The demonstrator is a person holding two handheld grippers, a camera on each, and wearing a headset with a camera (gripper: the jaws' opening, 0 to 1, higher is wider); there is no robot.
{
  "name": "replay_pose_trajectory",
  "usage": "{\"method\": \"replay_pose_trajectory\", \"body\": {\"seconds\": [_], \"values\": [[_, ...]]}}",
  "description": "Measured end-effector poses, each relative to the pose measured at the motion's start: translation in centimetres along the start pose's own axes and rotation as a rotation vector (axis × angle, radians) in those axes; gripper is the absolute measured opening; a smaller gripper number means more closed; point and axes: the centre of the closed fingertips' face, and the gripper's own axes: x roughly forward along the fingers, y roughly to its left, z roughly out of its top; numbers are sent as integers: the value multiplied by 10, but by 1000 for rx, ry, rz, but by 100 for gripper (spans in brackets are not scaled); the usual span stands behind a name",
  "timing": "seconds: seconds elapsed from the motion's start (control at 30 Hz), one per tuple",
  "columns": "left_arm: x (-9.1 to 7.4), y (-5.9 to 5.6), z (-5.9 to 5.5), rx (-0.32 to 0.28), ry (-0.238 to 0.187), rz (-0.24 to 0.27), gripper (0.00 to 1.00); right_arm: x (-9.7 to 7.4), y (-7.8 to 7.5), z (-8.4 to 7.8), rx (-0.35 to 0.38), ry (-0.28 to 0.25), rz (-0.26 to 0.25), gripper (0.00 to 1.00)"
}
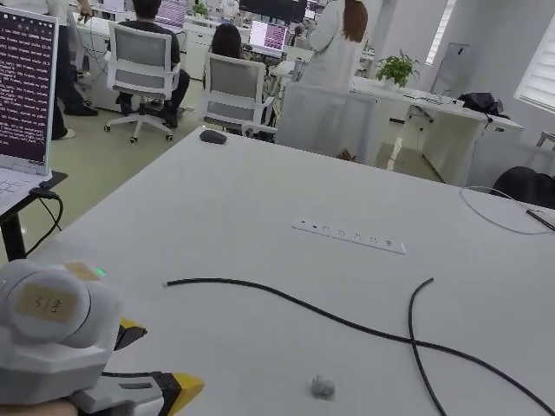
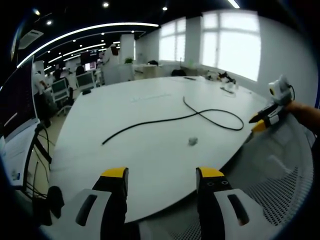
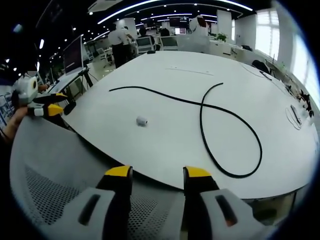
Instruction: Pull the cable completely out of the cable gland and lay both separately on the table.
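A long black cable (image 1: 347, 323) lies loose on the white table (image 1: 260, 199), crossing itself into a loop on the right. The small grey cable gland (image 1: 323, 386) rests apart from it near the front edge. In the left gripper view the cable (image 2: 150, 122) and the gland (image 2: 193, 141) lie ahead of my left gripper (image 2: 162, 175), which is open and holds nothing. My right gripper (image 3: 157, 174) is open too, held off the table's edge, with the gland (image 3: 142, 120) and the cable (image 3: 201, 105) beyond it. The left gripper (image 1: 163, 357) shows at the head view's bottom left.
A white power strip (image 1: 349, 235) lies mid-table and a dark mouse (image 1: 212, 136) at the far edge. A laptop (image 1: 26, 87) stands at the left. A grey mesh chair (image 3: 55, 185) sits under both grippers. People sit and stand at desks behind.
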Motion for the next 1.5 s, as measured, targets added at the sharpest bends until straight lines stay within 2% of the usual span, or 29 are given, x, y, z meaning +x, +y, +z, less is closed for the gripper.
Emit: {"method": "replay_pose_trajectory", "body": {"seconds": [0.47, 0.67, 1.17, 1.23, 1.3, 1.5], "values": [[0, 2, -4, -6, 23, 19, 55, 1, 2, -2, 2, 8, 25, 43], [1, 2, -5, -2, 27, 17, 54, 1, 1, -2, 11, 8, 20, 44], [3, 0, -8, 2, 48, 5, 52, 1, -1, 0, 42, -22, 16, 42], [2, 0, -8, 0, 45, 12, 52, 0, -1, 0, 41, -22, 18, 42], [1, 3, -5, -17, 24, 28, 54, 0, 0, -1, 42, -21, 23, 42], [0, 3, -8, -24, 35, 34, 53, 1, 3, -2, 35, -15, 40, 41]]}}
